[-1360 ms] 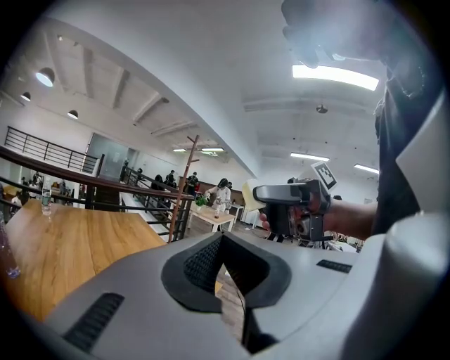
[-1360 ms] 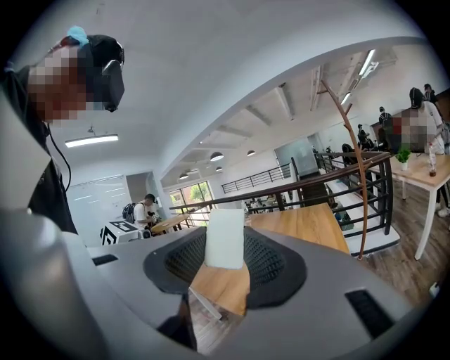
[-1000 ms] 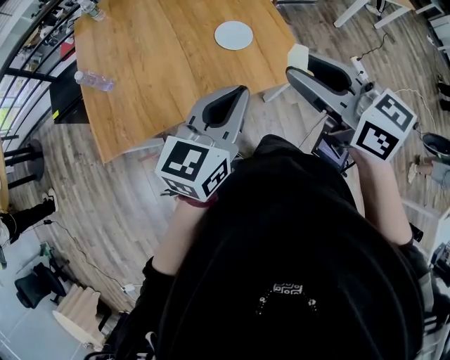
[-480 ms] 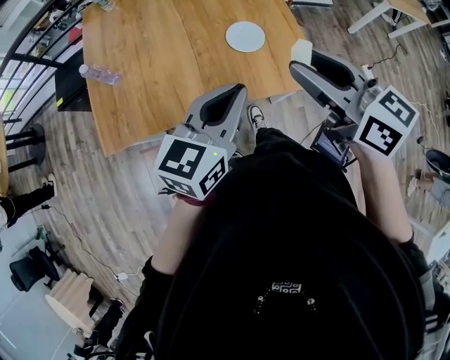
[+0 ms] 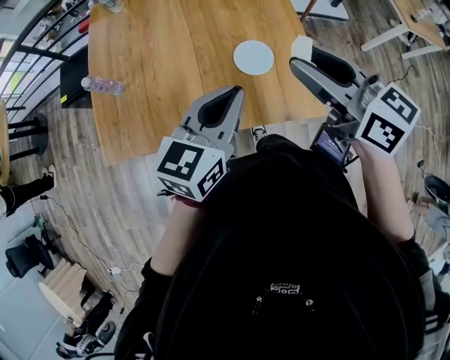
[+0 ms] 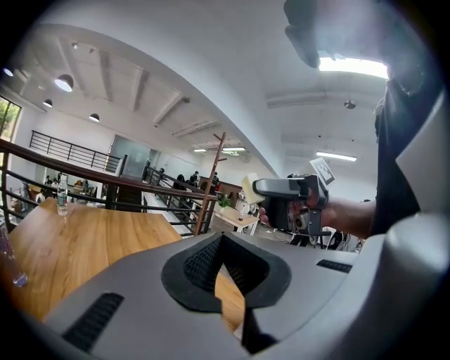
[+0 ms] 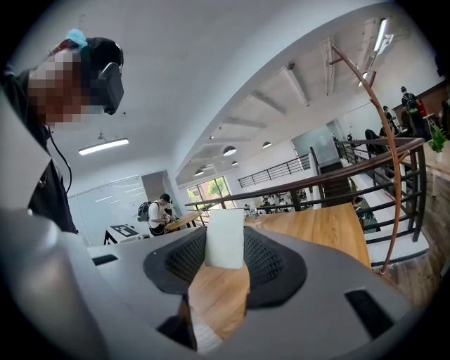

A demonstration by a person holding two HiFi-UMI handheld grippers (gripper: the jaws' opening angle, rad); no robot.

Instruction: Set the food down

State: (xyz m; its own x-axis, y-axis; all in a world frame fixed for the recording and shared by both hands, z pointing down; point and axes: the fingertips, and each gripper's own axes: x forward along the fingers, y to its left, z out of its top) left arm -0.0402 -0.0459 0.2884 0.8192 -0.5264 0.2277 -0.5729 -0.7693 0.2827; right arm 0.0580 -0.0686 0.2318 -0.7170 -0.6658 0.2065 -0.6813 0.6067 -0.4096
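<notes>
A pale cream block of food is pinched at the tip of my right gripper, which is shut on it. It hangs above the wooden table, just right of a round white plate. In the right gripper view the block stands upright between the dark pads of that gripper, with the tabletop beyond. My left gripper hovers over the table's near edge, shut with nothing in it. The left gripper view also shows the right gripper with the block.
A clear water bottle lies on the table's left part, and another stands at its far edge. A black railing runs along the left. A shoe shows on the plank floor below the table's edge.
The table and plate have slid nearer and lower in the head view. Both grippers now reach over the table's near edge. The block stays held.
</notes>
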